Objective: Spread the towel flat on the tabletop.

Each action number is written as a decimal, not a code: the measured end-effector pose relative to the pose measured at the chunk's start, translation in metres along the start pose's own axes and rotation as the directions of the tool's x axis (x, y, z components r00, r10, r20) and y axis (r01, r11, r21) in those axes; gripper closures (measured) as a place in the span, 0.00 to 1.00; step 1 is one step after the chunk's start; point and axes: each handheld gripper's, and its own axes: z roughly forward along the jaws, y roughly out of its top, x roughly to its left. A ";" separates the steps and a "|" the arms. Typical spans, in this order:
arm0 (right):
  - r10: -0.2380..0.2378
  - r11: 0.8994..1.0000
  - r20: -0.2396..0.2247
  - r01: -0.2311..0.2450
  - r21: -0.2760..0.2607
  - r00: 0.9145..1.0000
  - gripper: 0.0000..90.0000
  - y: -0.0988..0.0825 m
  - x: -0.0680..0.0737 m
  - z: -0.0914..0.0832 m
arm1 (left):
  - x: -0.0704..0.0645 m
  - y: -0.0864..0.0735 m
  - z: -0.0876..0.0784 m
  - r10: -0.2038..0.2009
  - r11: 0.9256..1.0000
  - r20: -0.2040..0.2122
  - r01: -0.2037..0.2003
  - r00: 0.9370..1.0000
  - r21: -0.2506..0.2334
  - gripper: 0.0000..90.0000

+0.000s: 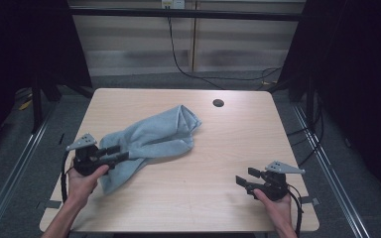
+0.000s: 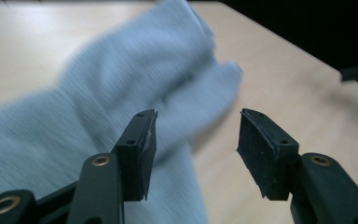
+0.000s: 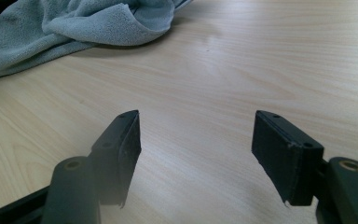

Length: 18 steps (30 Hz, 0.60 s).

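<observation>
A grey-blue towel [image 1: 154, 136] lies crumpled on the left-middle of the light wooden table [image 1: 203, 193]. My left gripper [image 1: 119, 152] hovers at the towel's near left end, jaws apart. In the left gripper view the towel [image 2: 121, 79] spreads under and beyond the left jaw, and nothing is pinched between the pads of the left gripper [image 2: 196, 116]. My right gripper [image 1: 244, 175] stands open near the front right of the table, well away from the cloth. In the right gripper view the right gripper [image 3: 196, 114] is over bare wood, with the towel [image 3: 74, 23] far off at the upper left.
A round cable hole [image 1: 218, 103] sits near the table's far edge. Black cables [image 1: 178, 64] run over the floor behind the table. Dark frame rails flank both sides. Bare wood stretches between the towel and the right gripper.
</observation>
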 end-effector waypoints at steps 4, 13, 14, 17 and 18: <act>0.007 1.000 -0.017 -0.007 0.007 1.000 0.35 -0.002 -0.001 0.001 | 0.022 0.012 0.013 -0.020 0.998 -0.027 0.021 0.999 0.059 0.46; -0.001 0.999 -0.023 0.002 0.043 1.000 0.34 -0.004 -0.001 0.005 | 0.053 -0.005 0.034 0.007 0.984 -0.129 0.016 0.992 0.178 0.40; 0.000 0.999 -0.024 0.001 0.042 1.000 0.34 -0.004 -0.001 0.005 | 0.056 -0.009 0.037 -0.004 0.983 -0.137 0.029 0.991 0.180 0.39; -0.001 0.999 -0.023 0.002 0.049 1.000 0.33 -0.004 -0.001 0.005 | 0.059 -0.017 0.044 -0.022 0.979 -0.131 0.048 0.991 0.196 0.45; -0.003 0.999 -0.024 0.004 0.049 1.000 0.33 -0.004 -0.001 0.005 | 0.058 -0.020 0.045 -0.022 0.980 -0.123 0.045 0.992 0.192 0.54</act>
